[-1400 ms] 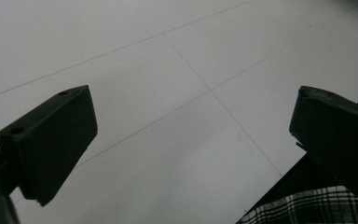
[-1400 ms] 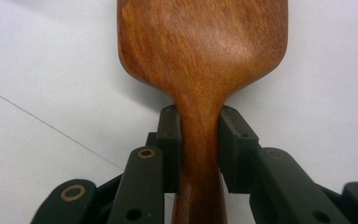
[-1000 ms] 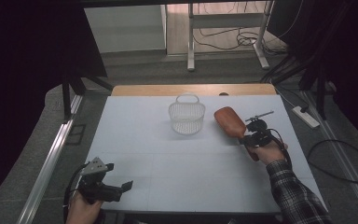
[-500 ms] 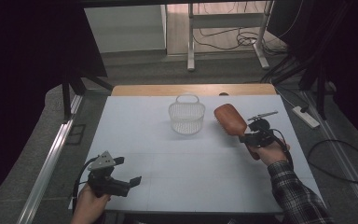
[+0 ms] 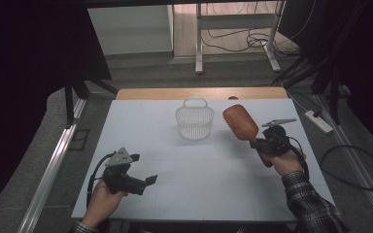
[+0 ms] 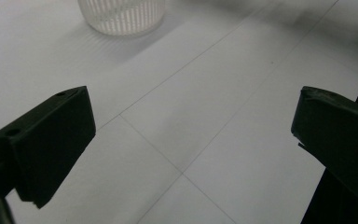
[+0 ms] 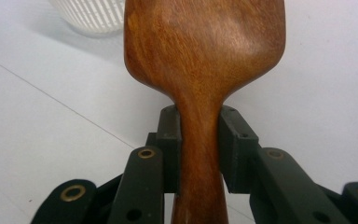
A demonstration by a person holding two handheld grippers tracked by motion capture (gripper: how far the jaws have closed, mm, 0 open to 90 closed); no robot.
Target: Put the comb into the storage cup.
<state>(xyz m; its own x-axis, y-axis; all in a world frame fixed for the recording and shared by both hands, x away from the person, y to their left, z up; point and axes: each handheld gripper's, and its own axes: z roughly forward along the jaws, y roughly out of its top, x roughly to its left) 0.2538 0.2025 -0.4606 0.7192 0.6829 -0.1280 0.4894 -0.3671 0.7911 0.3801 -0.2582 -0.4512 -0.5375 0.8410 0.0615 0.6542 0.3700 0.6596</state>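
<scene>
A brown wooden hairbrush [image 5: 240, 122] is lifted off the white table, its head pointing toward a white slatted basket [image 5: 194, 119] that stands at the table's far middle. My right gripper [image 5: 255, 142] is shut on the brush's handle; in the right gripper view the jaws clamp the handle [image 7: 199, 154] from both sides, with the basket [image 7: 92, 15] beyond at upper left. My left gripper [image 5: 150, 179] hovers near the front left of the table, open and with nothing between its fingers [image 6: 46, 144]. The basket's base [image 6: 121, 14] shows ahead of it.
The white table top [image 5: 204, 170] has thin grid lines. A wooden strip [image 5: 199, 93] runs along its far edge. A power strip [image 5: 318, 121] and cables lie on the floor to the right. A metal rail [image 5: 53, 165] runs along the left.
The right gripper has lifted the hairbrush slightly and carried it left toward the basket. The left gripper has moved right and inward over the table's front left.
</scene>
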